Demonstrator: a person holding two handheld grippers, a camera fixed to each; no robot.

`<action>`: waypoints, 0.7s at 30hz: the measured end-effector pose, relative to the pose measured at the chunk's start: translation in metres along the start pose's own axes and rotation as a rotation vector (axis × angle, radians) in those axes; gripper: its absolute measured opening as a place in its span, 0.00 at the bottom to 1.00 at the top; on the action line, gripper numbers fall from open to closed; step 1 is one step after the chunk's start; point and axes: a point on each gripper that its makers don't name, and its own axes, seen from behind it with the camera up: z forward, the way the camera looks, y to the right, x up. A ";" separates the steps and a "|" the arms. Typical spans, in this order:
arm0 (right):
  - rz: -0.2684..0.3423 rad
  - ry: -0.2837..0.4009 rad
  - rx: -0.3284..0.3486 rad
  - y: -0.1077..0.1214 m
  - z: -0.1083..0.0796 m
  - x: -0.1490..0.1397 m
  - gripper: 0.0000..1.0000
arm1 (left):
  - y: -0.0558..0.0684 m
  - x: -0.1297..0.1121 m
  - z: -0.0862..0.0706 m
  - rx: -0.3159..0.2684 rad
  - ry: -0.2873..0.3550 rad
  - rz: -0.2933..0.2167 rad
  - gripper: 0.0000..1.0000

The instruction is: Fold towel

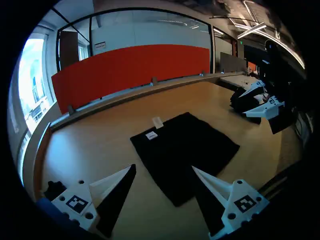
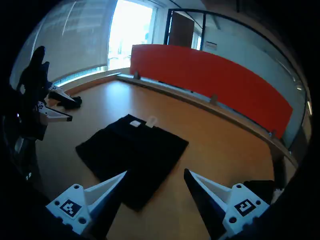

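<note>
A black towel [image 1: 184, 154] lies flat on the wooden table, folded into a rough rectangle, with a white tag [image 1: 151, 135] near its far corner. My left gripper [image 1: 164, 170] hovers open above the towel's near edge, nothing between its fingers. The right gripper [image 1: 262, 102] appears far off at the right, held above the table. In the right gripper view the same towel [image 2: 132, 154] lies ahead, tag [image 2: 135, 124] at its far side. My right gripper [image 2: 156, 173] is open just over the towel's near corner. The left gripper [image 2: 54, 106] shows at the far left.
The wooden table [image 1: 100, 140] runs to a red divider panel [image 1: 132, 70] along its far edge. A small white label [image 1: 157, 122] lies on the table beside the towel's far corner. Bright windows [image 2: 130, 32] stand behind. A small black object [image 2: 72, 102] rests near the left gripper.
</note>
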 end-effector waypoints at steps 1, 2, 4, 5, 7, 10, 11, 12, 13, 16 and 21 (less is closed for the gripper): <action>0.000 -0.005 0.002 -0.002 0.002 -0.005 1.00 | 0.002 -0.006 0.002 -0.003 -0.009 -0.001 0.92; -0.001 -0.010 0.004 -0.003 0.005 -0.009 1.00 | 0.003 -0.011 0.003 -0.005 -0.017 -0.002 0.92; 0.000 -0.019 0.009 -0.006 0.009 -0.018 1.00 | 0.005 -0.021 0.007 -0.010 -0.033 -0.001 0.92; 0.001 -0.024 0.011 -0.008 0.011 -0.022 1.00 | 0.007 -0.026 0.008 -0.013 -0.040 0.000 0.92; 0.003 -0.036 0.017 -0.011 0.015 -0.031 1.00 | 0.010 -0.035 0.012 -0.021 -0.055 0.004 0.92; 0.004 -0.056 0.028 -0.018 0.021 -0.044 1.00 | 0.015 -0.048 0.019 -0.037 -0.078 0.012 0.92; 0.004 -0.063 0.031 -0.020 0.022 -0.049 1.00 | 0.016 -0.052 0.021 -0.042 -0.086 0.014 0.92; 0.003 -0.070 0.034 -0.022 0.024 -0.053 1.00 | 0.018 -0.056 0.023 -0.048 -0.095 0.017 0.92; 0.002 -0.078 0.038 -0.024 0.025 -0.058 1.00 | 0.019 -0.060 0.025 -0.054 -0.105 0.019 0.92; -0.001 -0.099 0.049 -0.030 0.029 -0.069 1.00 | 0.023 -0.072 0.031 -0.071 -0.131 0.025 0.92; -0.008 -0.130 0.069 -0.038 0.033 -0.086 1.00 | 0.028 -0.088 0.037 -0.092 -0.170 0.031 0.92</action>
